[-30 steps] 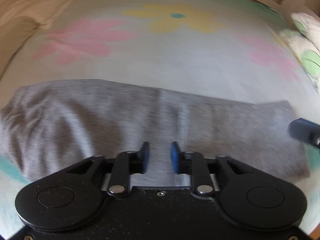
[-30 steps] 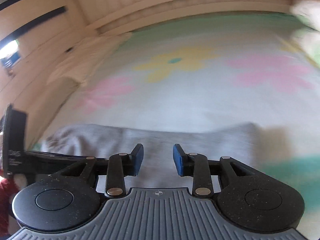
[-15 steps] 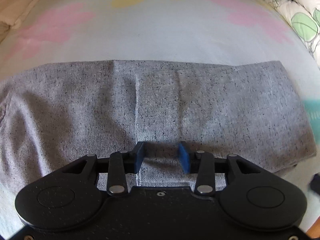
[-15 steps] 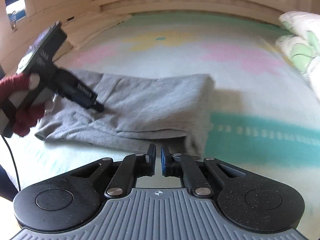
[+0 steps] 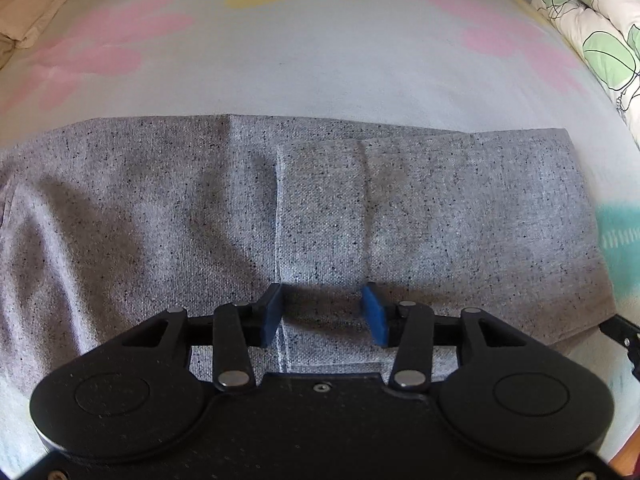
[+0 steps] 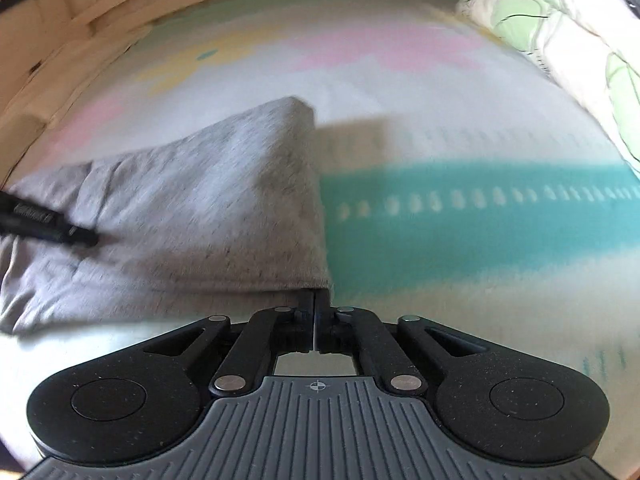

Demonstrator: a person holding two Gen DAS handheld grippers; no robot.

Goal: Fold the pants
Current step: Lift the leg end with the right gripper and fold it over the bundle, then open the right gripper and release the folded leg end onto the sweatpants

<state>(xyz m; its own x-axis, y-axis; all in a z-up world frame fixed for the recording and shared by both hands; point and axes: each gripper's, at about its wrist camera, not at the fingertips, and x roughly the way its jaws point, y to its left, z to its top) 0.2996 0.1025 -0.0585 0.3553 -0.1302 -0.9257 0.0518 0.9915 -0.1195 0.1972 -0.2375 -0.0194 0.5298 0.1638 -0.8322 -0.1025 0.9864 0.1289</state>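
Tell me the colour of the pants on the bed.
Heather grey with dark flecks; the pants show best in the left wrist view.

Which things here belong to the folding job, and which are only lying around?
Job: grey pants; left gripper, open above them; right gripper, shut at their near corner.
Lying around: pillow; flowered bedsheet.

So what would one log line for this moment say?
step: fold pants | left tool: open, on grey pants | right tool: shut at pants' near corner, grip unclear | surface: flowered bedsheet
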